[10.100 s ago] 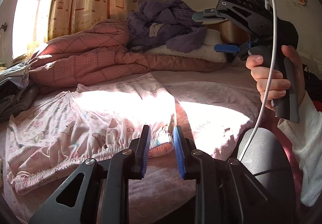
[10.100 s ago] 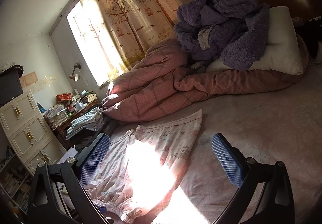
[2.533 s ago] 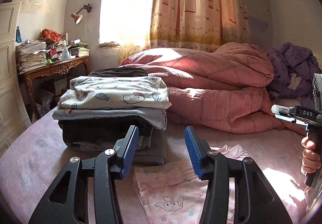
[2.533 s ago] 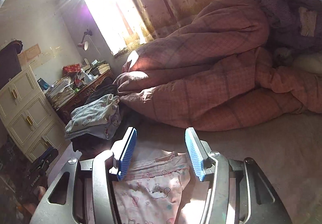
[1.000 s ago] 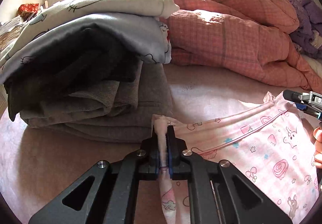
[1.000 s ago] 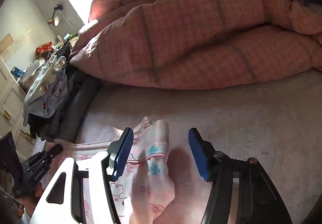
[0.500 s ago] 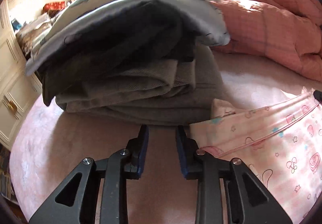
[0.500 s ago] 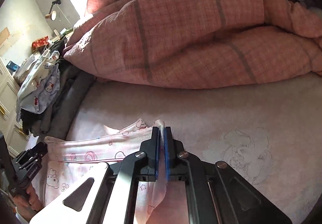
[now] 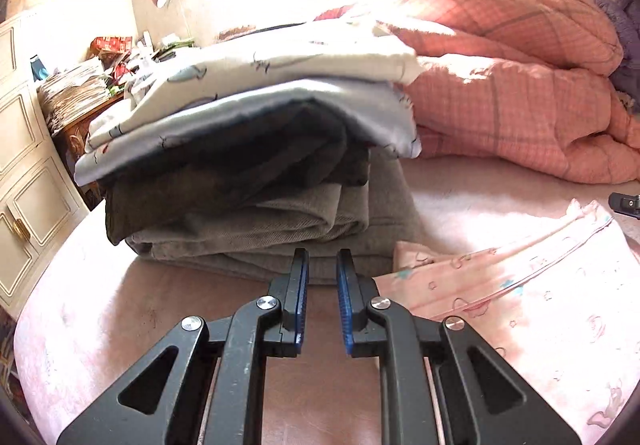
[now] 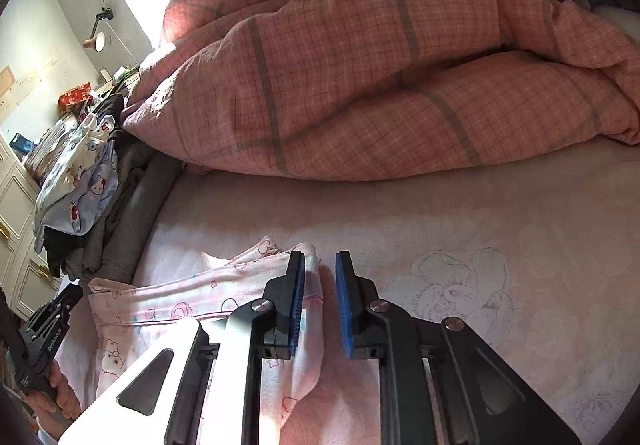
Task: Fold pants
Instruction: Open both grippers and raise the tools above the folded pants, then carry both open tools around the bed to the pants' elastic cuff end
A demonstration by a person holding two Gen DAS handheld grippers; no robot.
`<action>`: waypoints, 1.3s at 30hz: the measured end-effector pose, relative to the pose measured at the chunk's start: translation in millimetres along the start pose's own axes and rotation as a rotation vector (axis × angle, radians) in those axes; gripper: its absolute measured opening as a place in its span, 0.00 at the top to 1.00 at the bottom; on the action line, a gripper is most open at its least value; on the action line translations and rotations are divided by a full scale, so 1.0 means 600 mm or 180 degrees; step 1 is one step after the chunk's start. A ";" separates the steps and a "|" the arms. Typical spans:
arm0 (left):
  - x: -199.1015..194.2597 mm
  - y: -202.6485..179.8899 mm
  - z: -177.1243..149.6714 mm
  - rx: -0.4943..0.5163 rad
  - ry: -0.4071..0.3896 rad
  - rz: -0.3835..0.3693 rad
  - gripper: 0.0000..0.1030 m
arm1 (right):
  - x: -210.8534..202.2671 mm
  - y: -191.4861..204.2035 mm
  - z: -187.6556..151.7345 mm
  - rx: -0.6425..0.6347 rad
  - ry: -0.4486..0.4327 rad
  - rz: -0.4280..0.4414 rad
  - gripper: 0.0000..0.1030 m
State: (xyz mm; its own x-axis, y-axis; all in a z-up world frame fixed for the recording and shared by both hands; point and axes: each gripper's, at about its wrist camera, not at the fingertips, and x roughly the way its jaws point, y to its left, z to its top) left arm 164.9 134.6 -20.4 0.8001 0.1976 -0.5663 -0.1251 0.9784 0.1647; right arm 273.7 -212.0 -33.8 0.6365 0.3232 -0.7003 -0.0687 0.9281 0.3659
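Note:
The pink cartoon-print pants lie flat on the pink bed sheet; they also show in the right wrist view. My left gripper is open a little and empty, just left of the pants' near corner and in front of a pile of folded clothes. My right gripper is open a little, low over the bed, with the pants' far corner edge lying loose between its jaws. The left gripper's body shows at the left in the right wrist view.
The pile of folded grey, dark and Hello Kitty print clothes stands at the bed's left end. A bunched pink plaid duvet runs along the back. A white cabinet and a cluttered desk stand beyond the bed.
Both grippers have let go of the pants corners. The right jaws, shut on the fabric half a second ago, now stand slightly apart. The left gripper has drawn back and tilted up.

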 end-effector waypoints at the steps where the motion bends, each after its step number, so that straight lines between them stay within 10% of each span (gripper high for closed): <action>1: -0.014 -0.004 0.004 -0.0003 -0.0076 -0.0014 0.87 | -0.014 0.000 -0.001 -0.0017 -0.0070 -0.0033 0.85; 10: -0.187 -0.022 0.020 -0.0061 -0.0916 -0.0140 0.87 | -0.200 0.054 -0.023 -0.0376 -0.0634 -0.0272 0.85; 14: -0.260 -0.030 0.007 -0.0163 -0.1205 -0.0202 0.86 | -0.313 0.067 -0.053 -0.0485 -0.0949 -0.0253 0.60; 21: -0.348 -0.024 -0.063 -0.0271 -0.1449 -0.0295 0.82 | -0.433 0.082 -0.177 -0.0572 -0.1415 -0.0344 0.54; 25: -0.372 -0.027 -0.105 -0.0320 -0.1501 -0.0351 0.70 | -0.462 0.086 -0.249 -0.0645 -0.1457 -0.0337 0.48; 35: -0.375 -0.069 -0.159 -0.0114 -0.1697 -0.0459 0.02 | -0.480 0.085 -0.355 -0.0923 -0.1769 -0.0530 0.17; 39: -0.387 -0.073 -0.173 -0.0124 -0.1879 -0.0343 0.01 | -0.488 0.084 -0.359 -0.0864 -0.1847 -0.0398 0.09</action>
State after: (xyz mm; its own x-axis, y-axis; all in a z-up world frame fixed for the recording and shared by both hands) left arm -76.4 52.5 19.8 0.9986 0.0410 -0.0322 -0.0378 0.9947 0.0952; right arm -81.7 -220.0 58.0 0.9584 0.1280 -0.2549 -0.1105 0.9905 0.0821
